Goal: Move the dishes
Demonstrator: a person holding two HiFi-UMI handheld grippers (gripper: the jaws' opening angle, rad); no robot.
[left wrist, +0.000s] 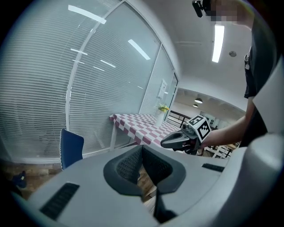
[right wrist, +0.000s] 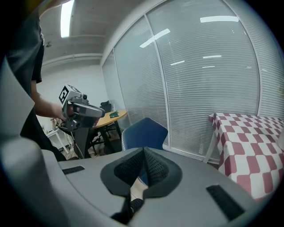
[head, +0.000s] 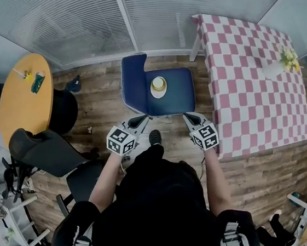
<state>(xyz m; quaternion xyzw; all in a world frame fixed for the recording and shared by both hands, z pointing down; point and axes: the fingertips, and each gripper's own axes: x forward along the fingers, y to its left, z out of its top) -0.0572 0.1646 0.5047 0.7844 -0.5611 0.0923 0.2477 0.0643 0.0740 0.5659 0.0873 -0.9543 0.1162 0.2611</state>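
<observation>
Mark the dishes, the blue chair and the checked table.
dishes (head: 158, 84), head view, on the cup.
blue chair (head: 178, 98), head view, bare seat.
checked table (head: 255, 103), head view, bare cloth.

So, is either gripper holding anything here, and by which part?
Nothing is held. The left gripper and right gripper both have jaws shut and empty; the dishes sit on the blue chair ahead.

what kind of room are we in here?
Probably an office lounge or break area: glass partition walls with blinds, a round table with office chairs beside it, and a table under a pink checked cloth.
</observation>
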